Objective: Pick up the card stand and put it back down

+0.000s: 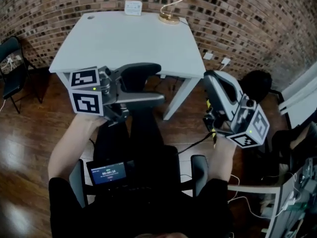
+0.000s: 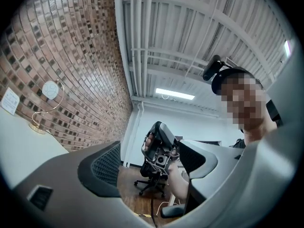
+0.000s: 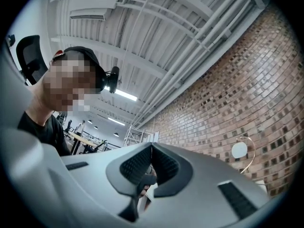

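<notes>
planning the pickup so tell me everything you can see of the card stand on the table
The card stand is a thin gold-coloured wire, metal by its look, rising from a small round gold base and curving in an open arc to a round white disc near the top. It stands upright at the far edge of the white table, close to the brick wall. A small white box sits apart on its left. Only the table touches it.

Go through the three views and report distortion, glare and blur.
Head view: the wide lens bows the brick wall and the table edges, and there is a glare patch on the wood floor at lower left. Left gripper view: fisheye circle with black corners, bright ceiling light strip, near jaws soft. Right gripper view: same fisheye, curved brick wall, jaws close and blurred.
</notes>
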Demonstrator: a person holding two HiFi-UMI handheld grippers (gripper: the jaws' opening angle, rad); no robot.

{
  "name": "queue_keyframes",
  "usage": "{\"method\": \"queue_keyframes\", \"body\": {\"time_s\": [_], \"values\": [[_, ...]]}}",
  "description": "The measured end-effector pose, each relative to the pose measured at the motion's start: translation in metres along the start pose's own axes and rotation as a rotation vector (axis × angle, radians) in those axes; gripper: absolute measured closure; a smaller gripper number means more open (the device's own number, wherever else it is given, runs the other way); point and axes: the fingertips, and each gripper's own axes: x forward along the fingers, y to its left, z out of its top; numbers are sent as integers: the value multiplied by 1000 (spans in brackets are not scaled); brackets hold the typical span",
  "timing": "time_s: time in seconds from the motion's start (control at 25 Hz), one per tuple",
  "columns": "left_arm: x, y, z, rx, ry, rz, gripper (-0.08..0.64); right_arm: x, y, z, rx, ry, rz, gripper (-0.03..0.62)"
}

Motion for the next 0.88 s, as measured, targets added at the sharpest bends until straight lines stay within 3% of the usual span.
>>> {"method": "queue_keyframes", "body": {"time_s": [0.44,0.88], "values": [[-8,-9,23,37,-38,-19,175,12,9,5,-29,1,-1,577],[2,-28,2,46,-19,-88,175,-8,34,1,-54,13,-40,577]]}}
